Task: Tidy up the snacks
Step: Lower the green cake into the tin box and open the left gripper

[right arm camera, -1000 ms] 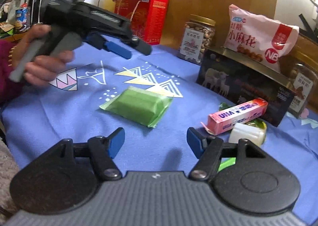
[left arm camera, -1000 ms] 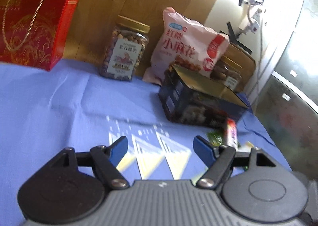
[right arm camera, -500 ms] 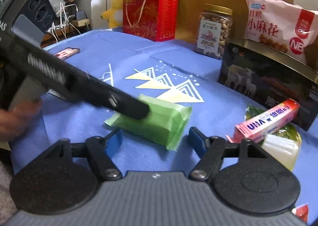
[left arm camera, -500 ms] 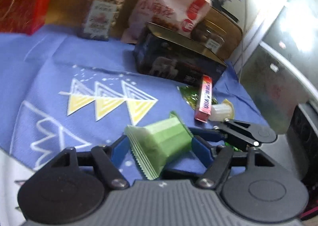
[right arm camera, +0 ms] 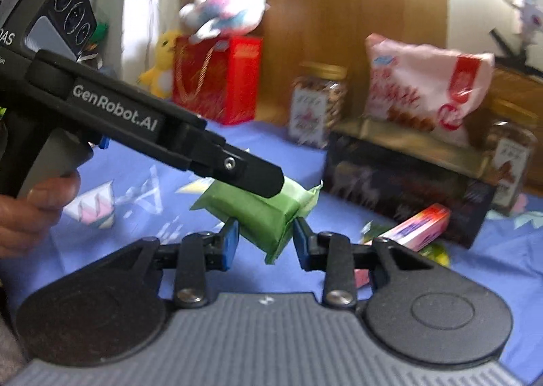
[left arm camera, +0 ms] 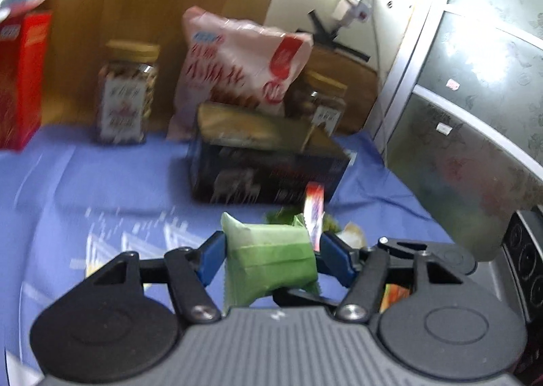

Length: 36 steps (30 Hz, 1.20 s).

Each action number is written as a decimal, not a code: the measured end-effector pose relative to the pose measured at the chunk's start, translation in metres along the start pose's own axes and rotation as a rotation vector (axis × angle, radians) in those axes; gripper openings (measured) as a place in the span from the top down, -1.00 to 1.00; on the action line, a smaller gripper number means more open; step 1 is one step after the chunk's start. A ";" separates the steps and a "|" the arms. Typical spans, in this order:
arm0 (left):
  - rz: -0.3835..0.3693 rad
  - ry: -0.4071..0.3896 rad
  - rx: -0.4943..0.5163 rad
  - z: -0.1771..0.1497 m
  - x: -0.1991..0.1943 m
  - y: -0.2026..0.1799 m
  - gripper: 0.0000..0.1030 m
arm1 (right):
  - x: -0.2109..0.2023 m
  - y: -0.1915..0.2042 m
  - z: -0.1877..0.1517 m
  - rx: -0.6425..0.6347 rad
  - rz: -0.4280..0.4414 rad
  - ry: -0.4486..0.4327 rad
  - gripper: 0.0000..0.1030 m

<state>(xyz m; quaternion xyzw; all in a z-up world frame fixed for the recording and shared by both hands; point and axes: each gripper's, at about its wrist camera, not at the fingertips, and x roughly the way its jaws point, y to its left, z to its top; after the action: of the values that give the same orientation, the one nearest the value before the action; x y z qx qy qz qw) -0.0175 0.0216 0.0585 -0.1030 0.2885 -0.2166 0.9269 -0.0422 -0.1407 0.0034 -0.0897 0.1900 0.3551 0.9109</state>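
A green snack packet (left arm camera: pixel 271 260) is held off the blue cloth. My left gripper (left arm camera: pixel 271 255) is shut on it, blue pads against both sides. In the right wrist view the same green packet (right arm camera: pixel 261 213) hangs between the pads of my right gripper (right arm camera: pixel 264 240), which look pressed on its near end. The left gripper's black finger (right arm camera: pixel 237 165) lies over the packet's top. A dark open box (left arm camera: pixel 268 168) with a gold lid stands behind, also in the right wrist view (right arm camera: pixel 407 179).
A pink candy stick (right arm camera: pixel 414 226), a green wrapper and a small cup lie by the box. A pink snack bag (left arm camera: pixel 237 70), two nut jars (left arm camera: pixel 125 94) and a red gift box (right arm camera: pixel 217 80) stand along the wooden back. The blue tablecloth (left arm camera: pixel 101 182) covers the table.
The left gripper closed on the green packet and lifted it off the cloth. The right gripper narrowed from wide open onto the packet's other end.
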 end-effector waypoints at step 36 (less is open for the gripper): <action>-0.029 -0.069 0.091 0.074 0.095 -0.017 -0.26 | 0.008 -0.143 0.017 0.295 -0.430 -0.168 0.14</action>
<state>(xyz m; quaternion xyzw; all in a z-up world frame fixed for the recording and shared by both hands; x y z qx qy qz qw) 0.0896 -0.0323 0.0779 -0.0725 0.2447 -0.2391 0.9368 0.0654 -0.2350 0.0197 0.0356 0.1402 0.1281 0.9812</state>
